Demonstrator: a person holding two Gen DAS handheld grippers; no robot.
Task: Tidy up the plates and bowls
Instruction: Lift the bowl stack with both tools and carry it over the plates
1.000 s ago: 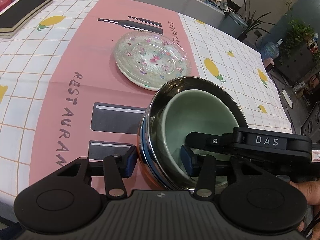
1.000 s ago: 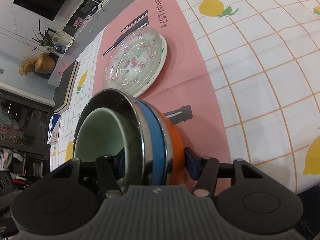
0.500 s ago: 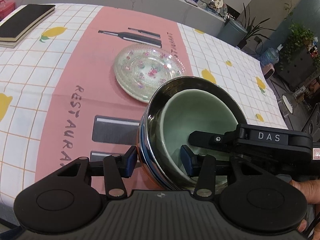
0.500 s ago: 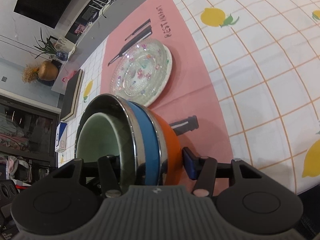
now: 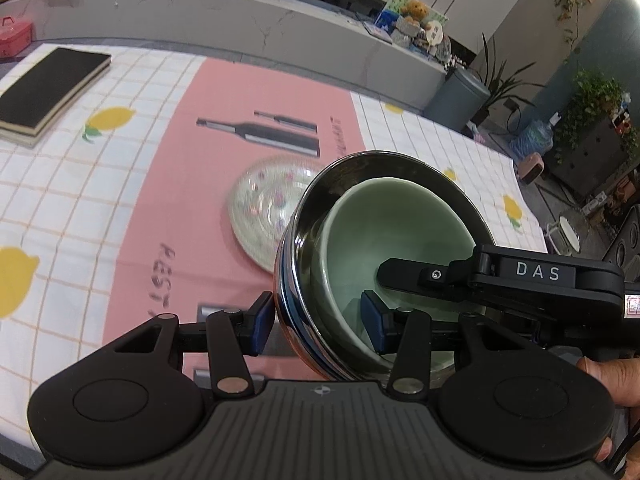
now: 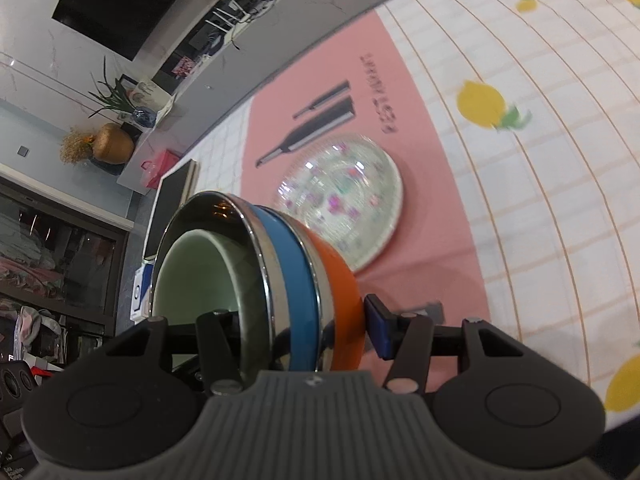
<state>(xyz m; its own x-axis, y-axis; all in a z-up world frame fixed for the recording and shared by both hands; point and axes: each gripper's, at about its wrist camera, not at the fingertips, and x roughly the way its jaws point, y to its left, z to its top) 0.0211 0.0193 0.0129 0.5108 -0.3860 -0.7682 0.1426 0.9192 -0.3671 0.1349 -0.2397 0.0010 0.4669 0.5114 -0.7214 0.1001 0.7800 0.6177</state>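
While both tools clamp the same nested stack of bowls [image 5: 360,264], each view shows a different side of it. From the left wrist, at lower centre of the frame, the left tool [image 5: 320,322] grips the stack's near wall, one blue pad outside the steel rim and the other inside the pale green bowl [image 5: 396,232]; the right tool [image 5: 500,276] reaches in from the right edge, marked DAS, with a hand [image 5: 612,380] behind it. That view looks straight into the green hollow but hides most of the coloured shells. From the right wrist, the stack sits tilted at lower left of centre, and its layers are plain: a steel rim, a blue band [image 6: 296,280] and an orange bowl [image 6: 340,284] outermost. There the right tool holds the wall between a blue pad on the orange side and a finger inside. Behind the stack, near mid-frame, a glass plate [image 6: 344,200] with pink flowers lies flat on the pink cloth of the bench [image 6: 540,160]. A black book [image 5: 44,92] lies upper left in the left view.
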